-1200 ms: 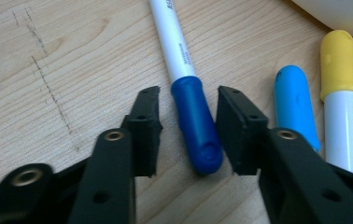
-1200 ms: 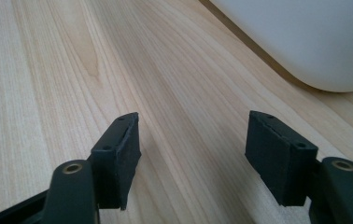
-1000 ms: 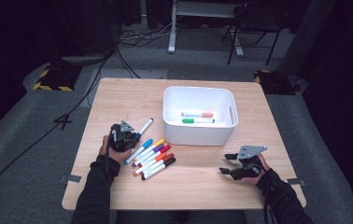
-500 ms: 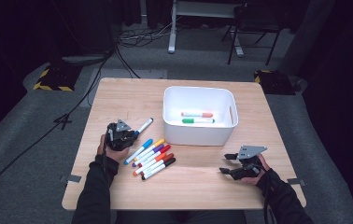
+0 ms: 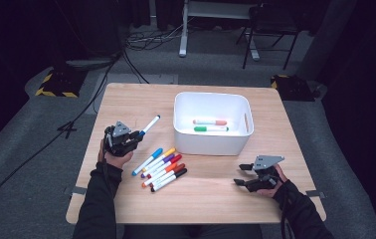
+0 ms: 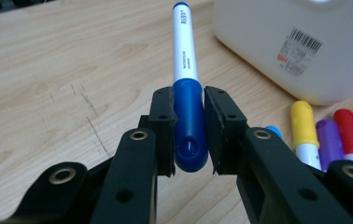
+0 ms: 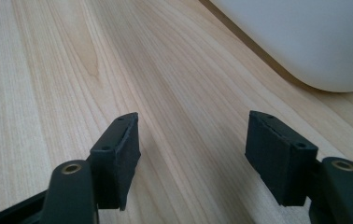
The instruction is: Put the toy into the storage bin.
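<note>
My left gripper (image 5: 135, 135) (image 6: 189, 133) is shut on the blue cap of a white-barrelled blue marker (image 5: 148, 125) (image 6: 186, 84), which sticks out toward the white bin (image 5: 211, 144) and hangs a little above the wooden table (image 5: 126, 99). Several coloured markers (image 5: 161, 167) lie in a row on the table between the two hands, and their yellow, purple and red caps (image 6: 326, 133) show in the left gripper view. A red marker (image 5: 210, 122) and a green marker (image 5: 211, 129) lie inside the bin. My right gripper (image 5: 240, 175) (image 7: 193, 154) rests low over bare wood at the front right, open, with nothing between its fingers.
The bin's white wall (image 7: 305, 42) stands just ahead and to the right of the right gripper. A barcode label (image 6: 300, 49) is on the bin's near side. Beyond the table are dark floor, cables and chair legs (image 5: 255, 45).
The left gripper has lifted the blue marker slightly off the table and moved it a little. The right gripper has stayed still.
</note>
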The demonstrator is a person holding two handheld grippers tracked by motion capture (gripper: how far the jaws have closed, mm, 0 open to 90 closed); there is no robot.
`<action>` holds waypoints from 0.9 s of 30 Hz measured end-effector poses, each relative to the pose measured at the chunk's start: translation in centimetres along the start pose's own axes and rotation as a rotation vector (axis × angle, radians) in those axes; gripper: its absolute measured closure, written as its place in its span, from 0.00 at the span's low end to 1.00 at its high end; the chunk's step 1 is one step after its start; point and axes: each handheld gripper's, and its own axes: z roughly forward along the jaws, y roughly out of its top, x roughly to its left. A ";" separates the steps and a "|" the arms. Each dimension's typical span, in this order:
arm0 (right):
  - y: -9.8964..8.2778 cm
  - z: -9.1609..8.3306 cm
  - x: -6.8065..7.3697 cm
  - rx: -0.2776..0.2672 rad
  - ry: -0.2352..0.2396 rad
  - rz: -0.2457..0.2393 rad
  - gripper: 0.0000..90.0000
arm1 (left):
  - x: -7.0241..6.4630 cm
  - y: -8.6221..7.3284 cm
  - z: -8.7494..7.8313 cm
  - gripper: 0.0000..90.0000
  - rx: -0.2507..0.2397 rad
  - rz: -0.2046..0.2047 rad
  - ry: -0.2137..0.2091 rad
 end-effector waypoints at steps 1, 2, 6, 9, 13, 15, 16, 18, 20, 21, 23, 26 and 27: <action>0.0 0.0 0.0 0.000 0.000 0.000 0.39 | 0.0 0.2 -0.1 0.82 -0.007 -0.002 0.000; 0.0 0.0 0.0 0.000 0.000 0.000 0.39 | -0.1 0.4 -0.3 0.82 -0.015 0.003 0.000; 0.0 0.0 0.0 0.000 0.000 0.001 0.39 | -0.2 1.2 -0.8 0.82 -0.040 0.015 0.012; 0.0 0.0 0.0 0.000 0.000 0.000 0.39 | -0.3 1.9 -1.2 0.82 -0.047 0.026 0.008; 0.0 0.0 0.0 0.000 0.000 0.000 0.39 | -0.3 3.1 -1.9 0.82 -0.075 0.035 0.020; 0.0 0.0 0.0 0.000 0.000 0.000 0.39 | -0.2 3.7 -2.2 0.82 -0.086 0.035 0.024; 0.0 0.0 0.0 0.000 0.000 0.000 0.39 | -0.2 3.9 -2.4 0.82 -0.095 0.033 0.021; 0.0 0.0 0.0 0.000 -0.001 0.001 0.39 | -0.1 4.5 -2.8 0.82 -0.108 0.040 0.031; 0.0 0.0 0.0 0.000 -0.001 0.000 0.39 | 0.0 5.0 -3.2 0.82 -0.121 0.043 0.030; 0.0 0.0 0.0 0.000 -0.001 0.000 0.39 | 0.0 5.2 -3.3 0.82 -0.123 0.037 0.029; 0.0 0.0 0.0 0.000 0.000 0.001 0.39 | 0.0 5.7 -3.6 0.82 -0.130 0.048 0.030; 0.0 0.0 0.0 0.000 -0.001 0.000 0.39 | 0.0 6.4 -4.1 0.82 -0.145 0.052 0.028; 0.0 0.0 0.0 0.000 0.000 0.000 0.39 | 0.0 6.6 -4.2 0.82 -0.149 0.059 0.031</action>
